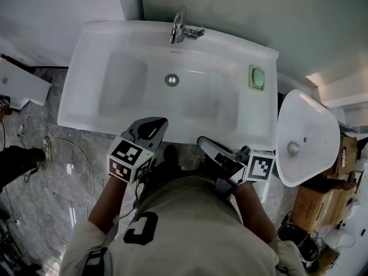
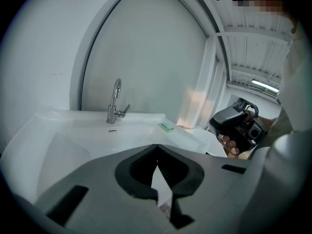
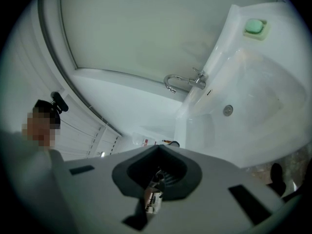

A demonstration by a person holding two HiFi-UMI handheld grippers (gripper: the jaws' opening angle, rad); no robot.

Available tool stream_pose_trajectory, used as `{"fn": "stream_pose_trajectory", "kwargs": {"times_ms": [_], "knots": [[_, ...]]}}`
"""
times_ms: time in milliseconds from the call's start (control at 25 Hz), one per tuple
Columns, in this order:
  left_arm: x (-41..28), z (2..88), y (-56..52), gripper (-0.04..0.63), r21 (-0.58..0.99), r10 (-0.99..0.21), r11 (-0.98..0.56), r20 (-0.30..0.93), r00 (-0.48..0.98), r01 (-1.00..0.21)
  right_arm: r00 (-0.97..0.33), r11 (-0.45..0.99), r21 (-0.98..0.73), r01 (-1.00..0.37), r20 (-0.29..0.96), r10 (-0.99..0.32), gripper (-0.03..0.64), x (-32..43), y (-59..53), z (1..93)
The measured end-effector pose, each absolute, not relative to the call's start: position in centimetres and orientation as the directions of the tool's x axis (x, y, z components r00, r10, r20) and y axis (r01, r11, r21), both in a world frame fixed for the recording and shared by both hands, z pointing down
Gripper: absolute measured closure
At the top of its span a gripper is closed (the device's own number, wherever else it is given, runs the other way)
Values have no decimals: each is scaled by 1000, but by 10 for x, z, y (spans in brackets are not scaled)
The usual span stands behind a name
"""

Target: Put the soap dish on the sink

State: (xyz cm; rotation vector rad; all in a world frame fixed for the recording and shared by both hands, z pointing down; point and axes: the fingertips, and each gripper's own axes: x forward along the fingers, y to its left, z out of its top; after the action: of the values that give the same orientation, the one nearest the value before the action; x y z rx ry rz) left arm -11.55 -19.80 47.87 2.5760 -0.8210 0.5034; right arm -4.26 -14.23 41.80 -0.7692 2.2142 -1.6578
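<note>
Fixture storage or staging room, not a finished bathroom: 1 white ceramic washbasin [image 1: 86,99] with chrome tap [image 1: 179,26], 1 second white basin [image 1: 313,125] just beside it, brown cardboard boxes [image 1: 315,204], grey marbled floor [image 1: 52,206].

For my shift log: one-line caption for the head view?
Soap dish sits at the right rear corner of the sink; left claw and right claw hover shut, empty, before its front edge.

Jaws together, nothing between: grey left hand-held gripper [image 1: 151,126], grey right hand-held gripper [image 1: 207,144]; both held near torso.
</note>
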Motion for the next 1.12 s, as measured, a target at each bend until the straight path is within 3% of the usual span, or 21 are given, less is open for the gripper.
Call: {"fn": "stream_pose_trajectory", "kwargs": {"times_ms": [1120], "knots": [[11, 449, -57, 576, 213, -423, -801, 459, 781, -559, -809, 287, -944, -164, -38, -586, 607, 68, -12, 397]]}}
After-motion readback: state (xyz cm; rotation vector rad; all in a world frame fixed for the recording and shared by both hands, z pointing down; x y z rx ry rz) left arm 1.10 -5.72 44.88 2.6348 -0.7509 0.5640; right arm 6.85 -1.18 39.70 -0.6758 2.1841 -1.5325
